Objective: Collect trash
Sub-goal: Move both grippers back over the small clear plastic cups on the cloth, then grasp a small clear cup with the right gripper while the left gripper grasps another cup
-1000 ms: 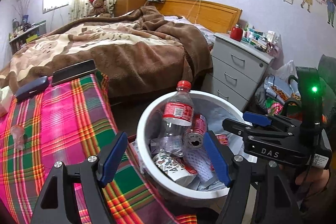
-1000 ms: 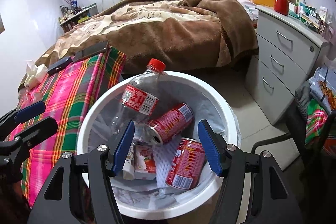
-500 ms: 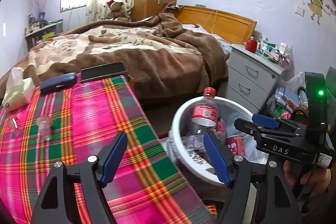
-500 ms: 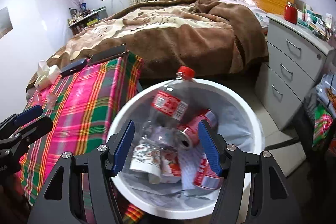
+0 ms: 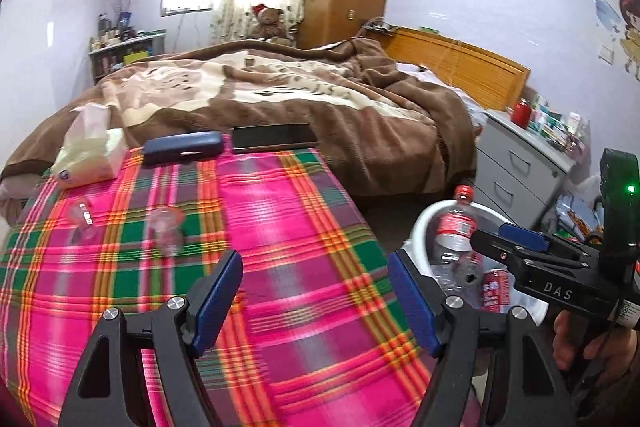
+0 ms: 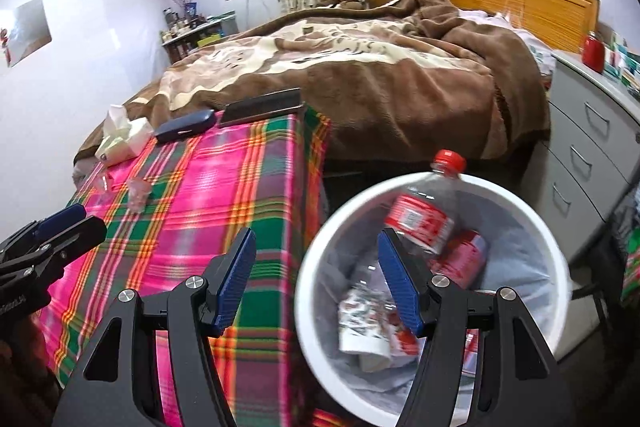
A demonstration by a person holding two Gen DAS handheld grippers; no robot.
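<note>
Left gripper (image 5: 314,297): black frame, blue ribbed pads, silver screws. Right gripper (image 6: 316,277): same build; in left view, white "DAS" lettering, green LED at 3 o'clock.

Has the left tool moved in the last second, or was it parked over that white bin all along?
Yes. The left tool has swung left, off the white bin and over the plaid tablecloth, open and empty.
</note>
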